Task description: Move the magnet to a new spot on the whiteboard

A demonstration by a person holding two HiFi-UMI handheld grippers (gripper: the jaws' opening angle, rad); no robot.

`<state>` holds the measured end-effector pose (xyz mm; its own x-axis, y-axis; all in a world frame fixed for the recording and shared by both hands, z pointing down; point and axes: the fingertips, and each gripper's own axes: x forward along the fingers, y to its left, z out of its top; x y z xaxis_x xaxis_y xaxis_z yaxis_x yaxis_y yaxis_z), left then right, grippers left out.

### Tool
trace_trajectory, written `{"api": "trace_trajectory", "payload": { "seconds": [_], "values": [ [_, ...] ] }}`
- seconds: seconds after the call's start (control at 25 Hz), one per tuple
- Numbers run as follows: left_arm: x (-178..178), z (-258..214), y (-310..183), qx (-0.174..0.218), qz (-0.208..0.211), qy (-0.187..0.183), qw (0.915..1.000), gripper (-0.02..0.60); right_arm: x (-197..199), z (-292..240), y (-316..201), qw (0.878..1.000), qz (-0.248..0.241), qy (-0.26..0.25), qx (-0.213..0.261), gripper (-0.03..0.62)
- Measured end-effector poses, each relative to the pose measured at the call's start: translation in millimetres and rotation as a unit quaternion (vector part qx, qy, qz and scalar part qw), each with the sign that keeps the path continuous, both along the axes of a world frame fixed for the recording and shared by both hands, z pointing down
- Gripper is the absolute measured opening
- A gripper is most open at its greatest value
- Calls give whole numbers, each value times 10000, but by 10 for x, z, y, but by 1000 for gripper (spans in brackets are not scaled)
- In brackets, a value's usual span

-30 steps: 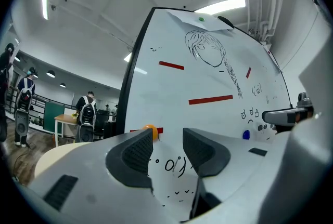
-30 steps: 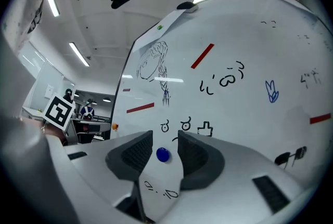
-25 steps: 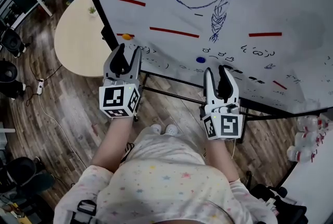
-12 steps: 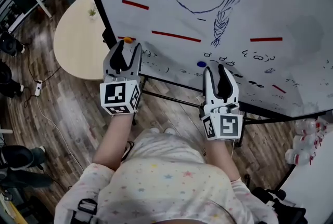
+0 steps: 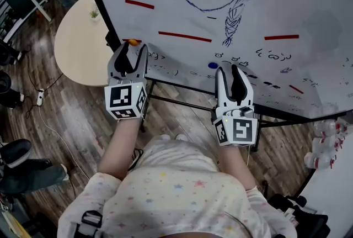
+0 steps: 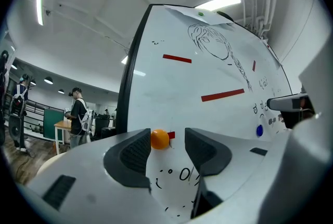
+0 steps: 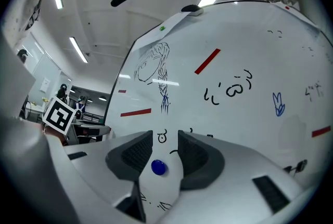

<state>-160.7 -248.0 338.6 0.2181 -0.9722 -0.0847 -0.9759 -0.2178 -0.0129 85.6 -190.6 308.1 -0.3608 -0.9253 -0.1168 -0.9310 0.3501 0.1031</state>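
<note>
An orange round magnet (image 5: 132, 42) sticks to the whiteboard (image 5: 309, 5) near its lower left corner. My left gripper (image 5: 132, 49) points at the magnet, and its jaws have just been opening. In the left gripper view the orange magnet (image 6: 159, 139) sits just past the tips of the left gripper (image 6: 167, 147), close to the left pad and not pressed. A blue round magnet (image 5: 213, 65) sits lower on the board. My right gripper (image 5: 234, 71) is open just below it. In the right gripper view the blue magnet (image 7: 158, 167) shows in the gap of the right gripper (image 7: 165, 147).
Red strip magnets (image 5: 185, 36) and pen drawings cover the board. A round beige table (image 5: 77, 43) stands to the left, and the board's black stand (image 5: 182, 100) runs below the grippers. White and red objects (image 5: 322, 148) lie at the right. People (image 6: 78, 114) stand far off.
Both grippers stay in front of the board's lower edge. The left jaws stand slightly wider apart than a second ago.
</note>
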Motion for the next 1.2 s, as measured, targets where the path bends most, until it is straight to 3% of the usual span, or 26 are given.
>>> {"api": "trace_trajectory", "payload": {
  "seconds": [0.68,1.2],
  "values": [
    [-73,6,-63,-59,-150,-117,9998,183,-47,-12,1,10000,-49,38,6,132],
    [-77,31,-79,-14,-232,-80,9997,144,34,10,2,10000,-4,24,-10,127]
  ]
}}
